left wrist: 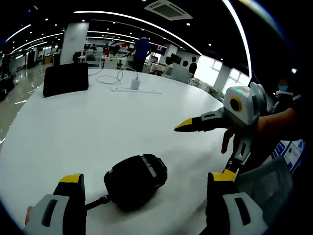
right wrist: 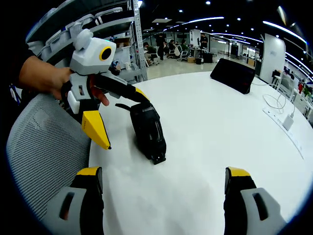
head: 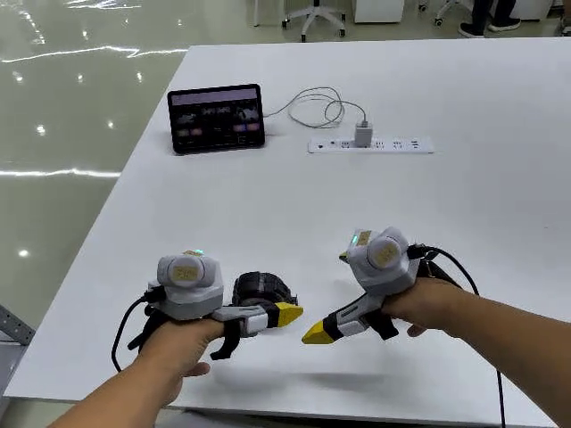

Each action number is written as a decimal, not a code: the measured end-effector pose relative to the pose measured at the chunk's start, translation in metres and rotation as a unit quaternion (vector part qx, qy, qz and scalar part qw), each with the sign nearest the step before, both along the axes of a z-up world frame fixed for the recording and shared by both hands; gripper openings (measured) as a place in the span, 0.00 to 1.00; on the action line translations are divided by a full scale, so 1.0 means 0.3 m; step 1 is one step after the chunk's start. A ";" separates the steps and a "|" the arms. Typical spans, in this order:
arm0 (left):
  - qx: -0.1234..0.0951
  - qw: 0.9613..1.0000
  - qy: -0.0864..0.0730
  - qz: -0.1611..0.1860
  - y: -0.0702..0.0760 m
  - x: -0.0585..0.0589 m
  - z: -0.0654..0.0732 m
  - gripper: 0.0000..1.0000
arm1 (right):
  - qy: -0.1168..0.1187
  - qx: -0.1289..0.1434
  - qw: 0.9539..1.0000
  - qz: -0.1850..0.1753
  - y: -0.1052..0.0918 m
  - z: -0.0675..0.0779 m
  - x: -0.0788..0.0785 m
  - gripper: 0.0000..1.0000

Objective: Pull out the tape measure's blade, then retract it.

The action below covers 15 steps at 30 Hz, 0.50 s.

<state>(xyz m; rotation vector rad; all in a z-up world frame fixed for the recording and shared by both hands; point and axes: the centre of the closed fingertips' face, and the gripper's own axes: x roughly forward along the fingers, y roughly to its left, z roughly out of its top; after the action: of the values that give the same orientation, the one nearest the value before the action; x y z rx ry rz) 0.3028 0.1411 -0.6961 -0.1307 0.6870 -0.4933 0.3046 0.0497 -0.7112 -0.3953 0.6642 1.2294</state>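
Two grippers hang low in the head view over the white table (head: 268, 205). The left gripper (left wrist: 146, 177) has its jaws spread wide; the black tape measure (left wrist: 136, 180) lies on the table between them, lower centre of the left gripper view, and as far as we can tell neither jaw touches it. The right gripper (right wrist: 164, 172) is likewise spread, pinching nothing, just right of the tape measure. A tablet (head: 216, 118) and a power strip (head: 370, 144) sit in the upper half of the head view.
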 end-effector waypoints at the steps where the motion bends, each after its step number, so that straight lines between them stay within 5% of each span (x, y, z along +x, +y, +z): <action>1: 0.002 1.000 -0.001 -0.005 0.003 -0.001 0.002 1.00 | 0.002 0.001 1.000 -0.008 -0.013 0.002 0.007 1.00; 5: 0.004 1.000 -0.010 -0.015 0.017 -0.003 0.020 1.00 | 0.003 0.028 0.998 -0.048 -0.056 0.039 0.031 0.99; 15: 0.011 0.999 -0.022 -0.034 0.057 -0.014 0.043 1.00 | -0.009 0.033 0.993 -0.114 -0.272 0.067 0.077 1.00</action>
<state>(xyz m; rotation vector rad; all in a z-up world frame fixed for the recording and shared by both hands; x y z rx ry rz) 0.2987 0.1582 -0.6831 -0.0752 0.6563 -0.5516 0.3276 -0.0318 -0.6911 -0.2669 0.6341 1.0271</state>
